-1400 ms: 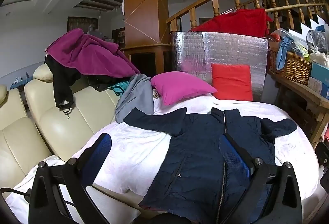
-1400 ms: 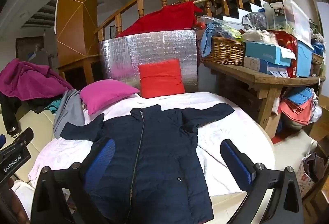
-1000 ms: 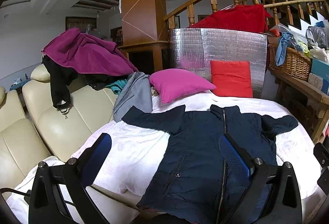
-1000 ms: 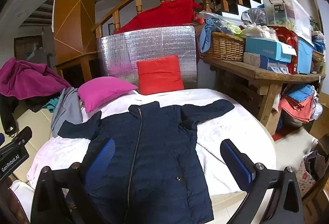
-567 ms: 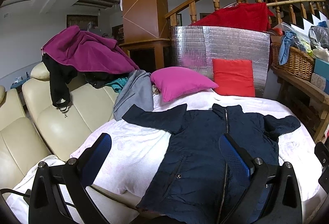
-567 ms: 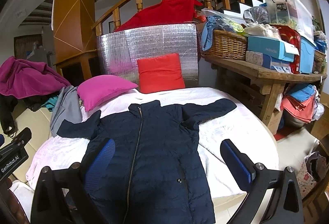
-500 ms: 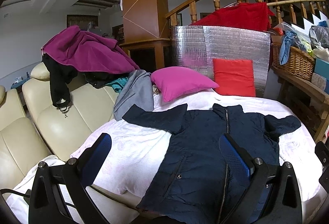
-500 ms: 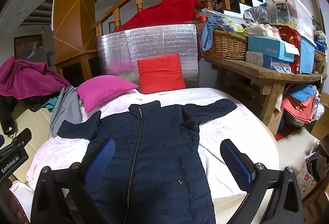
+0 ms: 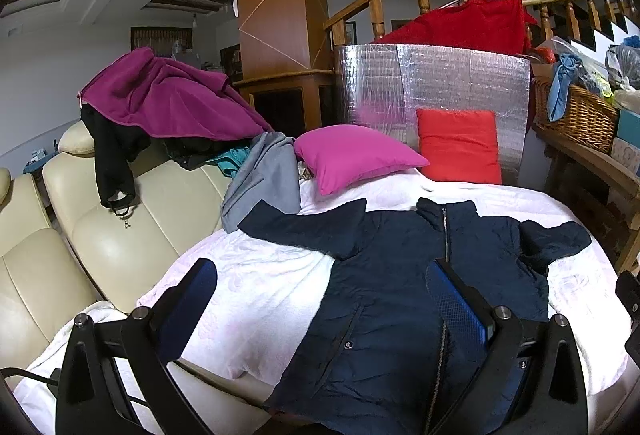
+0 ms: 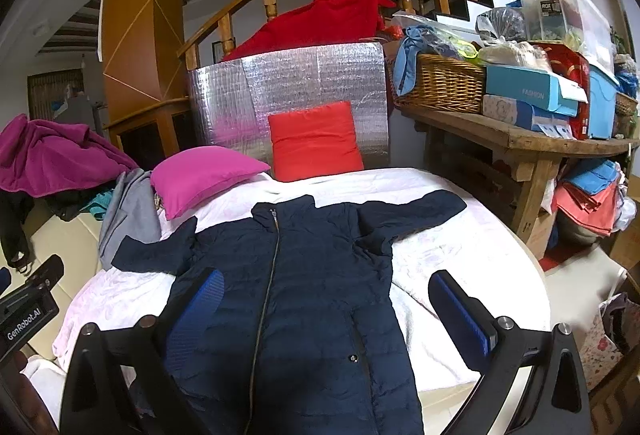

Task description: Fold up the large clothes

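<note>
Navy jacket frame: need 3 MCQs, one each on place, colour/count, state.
1. Where does the navy jacket lie?
A. on the white-covered table
B. on the sofa
C. in the wicker basket

2. How many cushions are behind it?
A. one
B. two
C. four

3. The jacket's state?
A. folded in half
B. spread flat, zipped, sleeves out
C. hanging from the railing

Key: 1 A, white cover shows around it; 2 B, a magenta cushion and a red cushion; 3 B, both sleeves lie out and each hand-held gripper, left and right, is open, holding nothing.

Dim indoor light, soft shadows. Both fisheye views bend straight lines and go black at the corners. The foil board (image 10: 288, 95) shows mild glare; focus is sharp throughout.
</note>
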`<state>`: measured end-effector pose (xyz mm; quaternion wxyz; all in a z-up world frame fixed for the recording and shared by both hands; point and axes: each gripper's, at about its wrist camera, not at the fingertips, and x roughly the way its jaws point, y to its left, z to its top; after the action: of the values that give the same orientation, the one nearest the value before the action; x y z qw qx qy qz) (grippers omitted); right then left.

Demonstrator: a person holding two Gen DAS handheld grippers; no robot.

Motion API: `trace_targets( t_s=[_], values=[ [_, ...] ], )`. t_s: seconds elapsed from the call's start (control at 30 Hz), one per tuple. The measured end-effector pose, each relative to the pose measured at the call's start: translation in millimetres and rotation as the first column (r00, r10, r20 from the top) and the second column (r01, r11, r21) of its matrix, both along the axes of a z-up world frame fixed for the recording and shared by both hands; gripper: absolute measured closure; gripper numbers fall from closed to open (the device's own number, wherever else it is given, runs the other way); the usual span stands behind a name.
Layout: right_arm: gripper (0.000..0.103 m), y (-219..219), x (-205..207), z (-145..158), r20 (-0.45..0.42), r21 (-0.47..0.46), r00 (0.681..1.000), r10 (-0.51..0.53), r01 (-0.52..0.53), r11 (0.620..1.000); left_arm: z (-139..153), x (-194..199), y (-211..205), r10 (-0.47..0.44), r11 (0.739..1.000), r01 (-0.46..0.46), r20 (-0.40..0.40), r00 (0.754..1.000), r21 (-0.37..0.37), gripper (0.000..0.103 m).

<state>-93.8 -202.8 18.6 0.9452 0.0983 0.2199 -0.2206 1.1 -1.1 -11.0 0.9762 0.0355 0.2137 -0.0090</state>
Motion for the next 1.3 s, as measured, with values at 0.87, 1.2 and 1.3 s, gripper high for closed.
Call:
trace_targets(
  t_s=[0.87, 1.2, 1.3],
  values=[
    [0.000, -148, 89, -61, -0.065, 0.178, 0.998, 0.021, -0.009, 0.984, -102, 175, -96, -0.090, 0.996, 0.086, -0.369, 0.925, -0.027, 0.000],
    [0.000, -341, 172, -179, -0.004, 0.696, 0.999, -0.052, 0.040, 0.717, -198, 278, -158, -0.014, 1.000, -0.003, -0.510, 0.860, -0.031, 0.000],
    [0.001, -375, 200, -208, 0.013, 0.778, 0.996, -0.091, 0.047, 0.627, -208, 284, -166, 0.008, 1.000, 0.006, -0.490, 0.872, 0.026, 0.000]
  ],
)
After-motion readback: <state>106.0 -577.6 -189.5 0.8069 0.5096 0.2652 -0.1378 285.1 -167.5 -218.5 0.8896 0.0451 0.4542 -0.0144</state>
